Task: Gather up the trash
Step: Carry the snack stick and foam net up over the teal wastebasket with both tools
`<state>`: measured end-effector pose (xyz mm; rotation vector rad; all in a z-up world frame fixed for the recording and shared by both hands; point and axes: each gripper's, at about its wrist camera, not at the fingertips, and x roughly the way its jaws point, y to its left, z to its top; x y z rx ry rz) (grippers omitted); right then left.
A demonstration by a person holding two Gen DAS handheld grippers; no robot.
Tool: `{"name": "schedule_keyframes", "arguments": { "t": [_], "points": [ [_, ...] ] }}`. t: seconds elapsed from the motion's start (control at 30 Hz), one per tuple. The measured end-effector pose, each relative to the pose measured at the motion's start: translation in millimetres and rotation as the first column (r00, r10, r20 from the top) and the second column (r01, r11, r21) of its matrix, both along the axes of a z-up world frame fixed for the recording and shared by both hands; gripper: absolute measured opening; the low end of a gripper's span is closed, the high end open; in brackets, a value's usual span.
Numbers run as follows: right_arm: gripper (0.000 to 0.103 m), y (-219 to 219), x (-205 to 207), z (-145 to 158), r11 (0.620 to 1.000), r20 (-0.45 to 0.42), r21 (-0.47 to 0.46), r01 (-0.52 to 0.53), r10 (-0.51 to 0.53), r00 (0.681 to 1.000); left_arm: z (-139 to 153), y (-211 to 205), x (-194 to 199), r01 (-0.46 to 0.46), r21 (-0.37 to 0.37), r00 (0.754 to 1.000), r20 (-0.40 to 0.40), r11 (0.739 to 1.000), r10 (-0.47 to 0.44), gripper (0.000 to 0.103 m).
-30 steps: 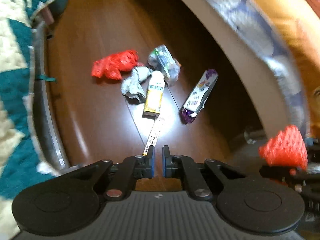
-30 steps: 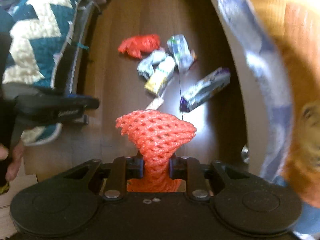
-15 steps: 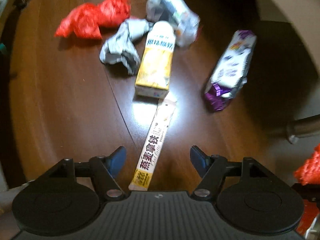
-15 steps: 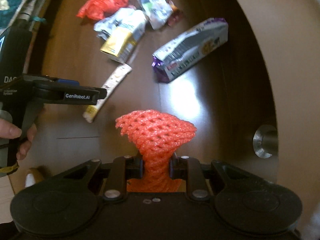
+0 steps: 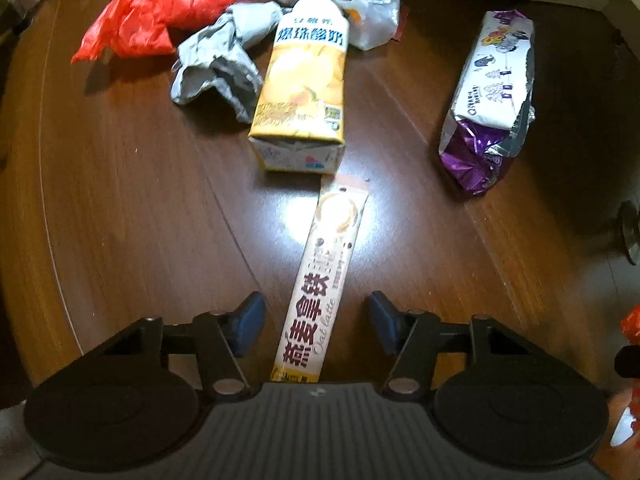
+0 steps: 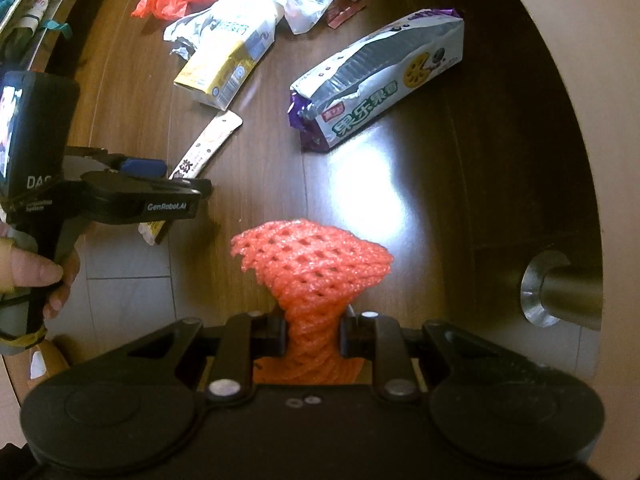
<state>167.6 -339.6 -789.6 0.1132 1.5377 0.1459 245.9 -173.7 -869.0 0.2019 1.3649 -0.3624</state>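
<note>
We start at the left gripper [image 5: 316, 322], which points down at the wooden floor [image 5: 120, 208] with its jaws spread; they have just been closing in, and the blue pads [image 5: 250, 322] stand clear on either side of the sachet [image 5: 320, 288] without touching it. The sachet lies flat between them, its near end under the gripper's body and its long axis running straight ahead, slightly to the right, so the jaws sit square across its narrow width. That is the relation we judge the coming pinch turns on: the pads only need to close across the strip, though a thin flat thing on a hard floor may slip under them. Just past the sachet's far end lies the yellow carton [image 5: 300, 92], in line with it and almost touching. Ahead and left of the carton lie grey paper [image 5: 216, 68] and a red bag [image 5: 156, 12]; ahead and right, well apart, lies the purple pack [image 5: 488, 92]. The right gripper [image 6: 314, 336] is pressed onto an orange foam net [image 6: 316, 264], so it is full, and we see it near and to the sachet's right. The left one is nearer and free, so the sachet is its job.
</note>
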Motion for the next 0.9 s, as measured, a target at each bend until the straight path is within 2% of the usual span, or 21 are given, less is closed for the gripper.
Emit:
{"name": "schedule_keyframes", "arguments": {
  "t": [0.07, 0.17, 0.3, 0.47, 0.57, 0.67, 0.77, 0.9],
  "points": [
    [0.02, 1, 0, 0, 1.0, 0.0, -0.002, 0.002, -0.002, 1.0, 2, -2, -1, 0.008, 0.001, 1.0, 0.016, 1.0, -0.008, 0.027],
    [0.02, 2, 1, 2, 1.0, 0.008, -0.006, 0.002, -0.002, 1.0, 3, -2, 0, 0.005, -0.032, 1.0, 0.001, 0.999, -0.005, 0.021],
    [0.019, 5, 2, 13, 1.0, 0.02, -0.016, 0.012, -0.011, 1.0, 11, 4, 1, -0.011, -0.05, 1.0, -0.003, 0.999, 0.011, 0.019],
    [0.018, 10, -1, 45, 0.999, 0.032, -0.028, 0.029, -0.028, 0.999, 52, 10, -7, -0.041, -0.066, 0.999, -0.011, 0.997, 0.04, 0.019],
    [0.018, 16, -1, 78, 0.999, 0.043, -0.028, 0.023, -0.022, 0.999, 90, 21, -15, -0.082, -0.088, 0.997, -0.024, 0.993, 0.08, 0.019],
    [0.017, 22, 1, 122, 1.0, 0.058, -0.024, 0.002, -0.001, 0.998, 140, 31, -19, -0.121, -0.108, 0.992, -0.03, 0.987, 0.119, 0.019],
    [0.017, 29, 6, 174, 0.999, 0.075, -0.03, -0.026, 0.028, 0.997, 201, 43, -20, -0.154, -0.124, 0.988, -0.021, 0.98, 0.152, 0.019],
    [0.017, 36, 16, 249, 0.998, 0.104, -0.015, -0.058, 0.06, 0.993, 295, 63, -15, -0.205, -0.128, 0.978, -0.001, 0.97, 0.207, 0.019]
  ]
}}
